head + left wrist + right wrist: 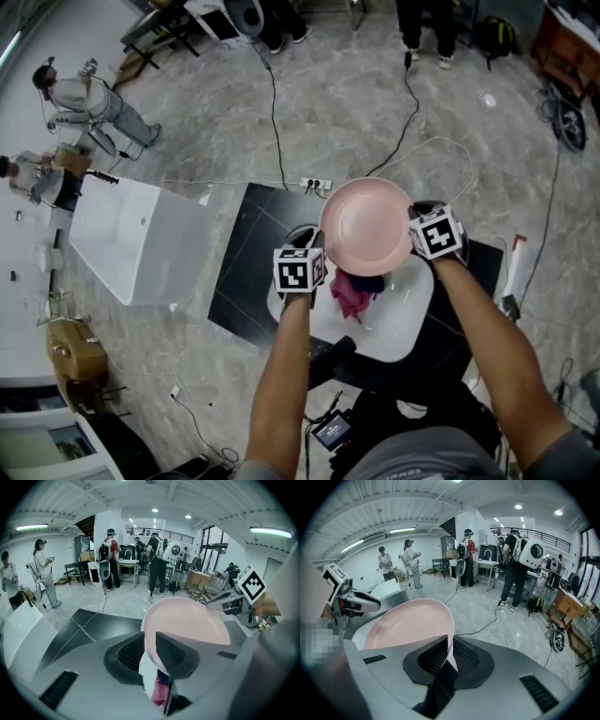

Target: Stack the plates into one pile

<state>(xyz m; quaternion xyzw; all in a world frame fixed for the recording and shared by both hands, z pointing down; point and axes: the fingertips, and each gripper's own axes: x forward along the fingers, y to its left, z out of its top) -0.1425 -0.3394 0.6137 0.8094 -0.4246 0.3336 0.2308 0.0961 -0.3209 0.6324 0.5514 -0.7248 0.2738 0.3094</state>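
Mid-frame, the right gripper (pixel 449 654) clamps the pink plate (pixel 366 225) by its rim; the left gripper (pixel 149 651) stands apart (rim between its jaws).

We see a crumpled magenta cloth (pixel 352 292) on the white surface (pixel 408 319), with a black panel (pixel 246 267) and a white box (pixel 131 239) on the grey marble floor (pixel 375 112), where a black cable (pixel 273 103) runs toward a power strip (pixel 314 186).
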